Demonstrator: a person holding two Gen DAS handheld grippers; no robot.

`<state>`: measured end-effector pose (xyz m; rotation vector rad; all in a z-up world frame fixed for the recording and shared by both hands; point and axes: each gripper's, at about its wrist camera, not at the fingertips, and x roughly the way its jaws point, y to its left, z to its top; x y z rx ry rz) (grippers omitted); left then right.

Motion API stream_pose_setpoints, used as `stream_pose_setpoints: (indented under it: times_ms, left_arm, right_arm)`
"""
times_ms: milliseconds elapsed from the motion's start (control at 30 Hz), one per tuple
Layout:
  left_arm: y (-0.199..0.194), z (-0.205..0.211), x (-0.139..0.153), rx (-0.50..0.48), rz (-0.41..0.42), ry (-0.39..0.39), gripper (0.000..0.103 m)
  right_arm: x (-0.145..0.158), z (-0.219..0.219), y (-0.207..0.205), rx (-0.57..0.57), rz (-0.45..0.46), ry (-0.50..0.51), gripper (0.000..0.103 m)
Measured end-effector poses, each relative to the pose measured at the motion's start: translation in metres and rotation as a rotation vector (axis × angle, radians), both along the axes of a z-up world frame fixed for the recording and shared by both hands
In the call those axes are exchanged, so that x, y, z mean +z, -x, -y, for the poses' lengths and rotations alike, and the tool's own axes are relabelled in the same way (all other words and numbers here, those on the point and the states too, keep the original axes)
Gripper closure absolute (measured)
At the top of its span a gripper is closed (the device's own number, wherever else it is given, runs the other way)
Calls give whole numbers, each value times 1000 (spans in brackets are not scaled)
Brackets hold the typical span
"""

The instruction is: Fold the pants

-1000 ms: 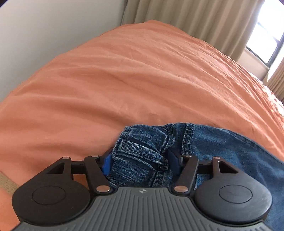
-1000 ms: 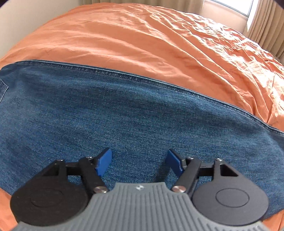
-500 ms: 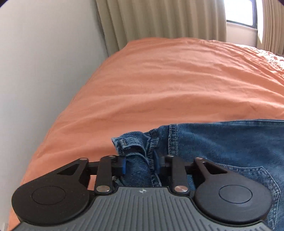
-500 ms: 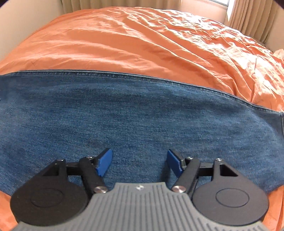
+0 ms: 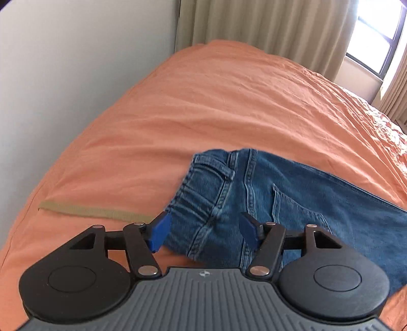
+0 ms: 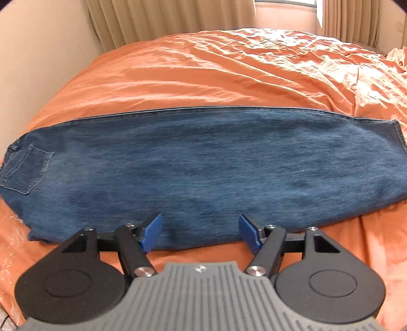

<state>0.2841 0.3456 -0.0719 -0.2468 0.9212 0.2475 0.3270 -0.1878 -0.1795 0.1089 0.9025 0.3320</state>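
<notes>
Blue denim pants lie flat across the orange bed, folded lengthwise with legs stacked. The waistband and back pocket sit at the left, the hem at the right. In the left wrist view the bunched waistband with a belt loop rests on the sheet. My left gripper hovers above it with jaws opening and pads off the cloth. My right gripper hangs over the near edge of the pant leg, its jaws closing slightly, nothing pressed between its blue pads.
The orange bedsheet spreads wide beyond the pants, wrinkled toward the right. A wall runs along the bed's left side. Beige curtains and a window stand at the far end. A tan strip shows at the bed's near left.
The left gripper pinched the waistband, then let it go and lifted away. The right gripper pulled back toward the near edge, so the whole length of the pants now shows.
</notes>
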Motion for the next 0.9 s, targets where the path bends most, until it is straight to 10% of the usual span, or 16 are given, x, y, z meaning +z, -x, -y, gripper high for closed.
stream_pose_setpoints:
  times_ms: [467, 567, 733, 833, 900]
  left_arm:
    - [38, -38, -99, 310, 213, 524, 26]
    - [27, -42, -113, 333, 202, 541, 33]
    - [15, -46, -107, 306, 207, 468, 77]
    - [10, -38, -86, 256, 231, 390, 83]
    - [7, -34, -75, 244, 235, 358, 84]
  right_arm:
    - [-9, -168, 73, 321, 29, -11, 48]
    - [-12, -196, 74, 374, 76, 46, 49]
    - [-14, -224, 66, 441, 192, 171, 52]
    - [-19, -233, 57, 461, 214, 213, 53]
    - [-19, -236, 56, 463, 220, 217, 71]
